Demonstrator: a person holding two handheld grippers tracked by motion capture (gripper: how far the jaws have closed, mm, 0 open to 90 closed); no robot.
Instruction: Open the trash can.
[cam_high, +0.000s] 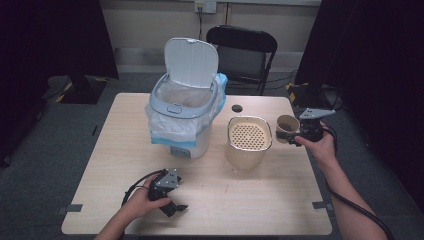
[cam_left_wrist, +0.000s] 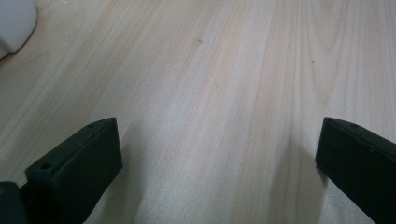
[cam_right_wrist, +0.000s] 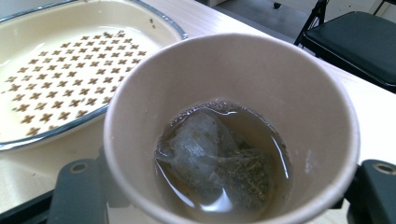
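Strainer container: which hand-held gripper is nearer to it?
Right. The right hand-held gripper holds a paper cup beside the strainer container; the left hand-held gripper rests near the table's front edge.

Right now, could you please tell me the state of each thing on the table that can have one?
Bin: lid up, liner bag fitted.
Paper cup: held off the table, tilted, some tea and a tea bag inside.
Strainer container: upright, nothing on its perforated top.
Right tongs: shut on the cup.
Left tongs: open, holding nothing.
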